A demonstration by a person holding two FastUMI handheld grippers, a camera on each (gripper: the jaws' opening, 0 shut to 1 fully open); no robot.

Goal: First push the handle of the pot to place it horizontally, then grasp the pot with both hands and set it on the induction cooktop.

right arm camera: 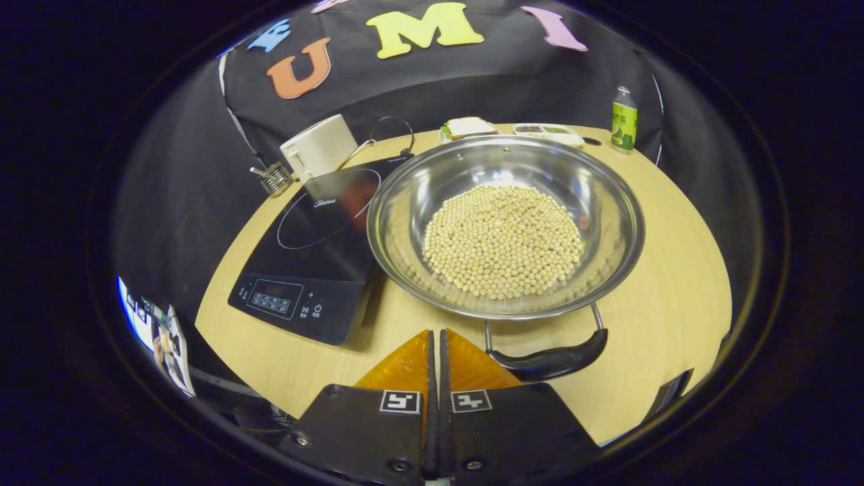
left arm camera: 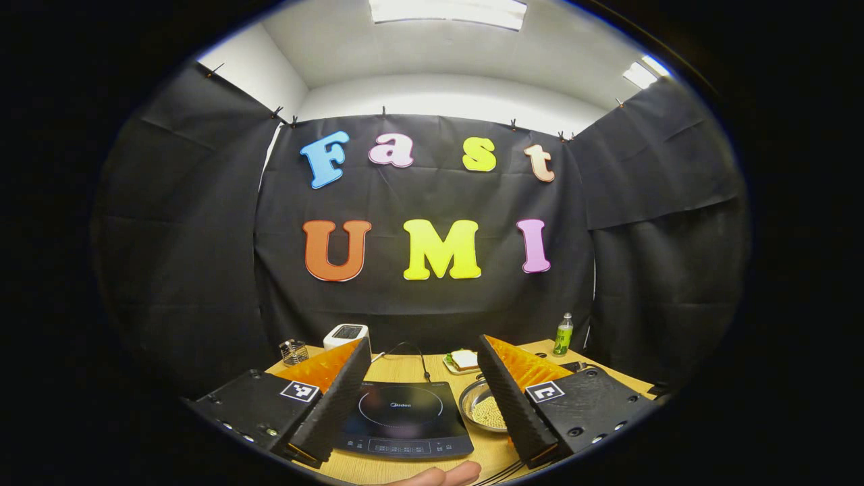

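Neither step looks finished: the pot point(right arm camera: 505, 226) of beans sits on the tabletop point(right arm camera: 668, 270) just beside the cooktop point(right arm camera: 317, 250), its near handle point(right arm camera: 550, 361) beside the right tool point(right arm camera: 435, 351), fingers together, while the left tool point(left arm camera: 422, 388) hovers spread apart above the cooktop.

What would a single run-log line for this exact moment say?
left gripper: open, above induction cooktop | right gripper: shut, empty, near pot handle | pot: on table beside cooktop
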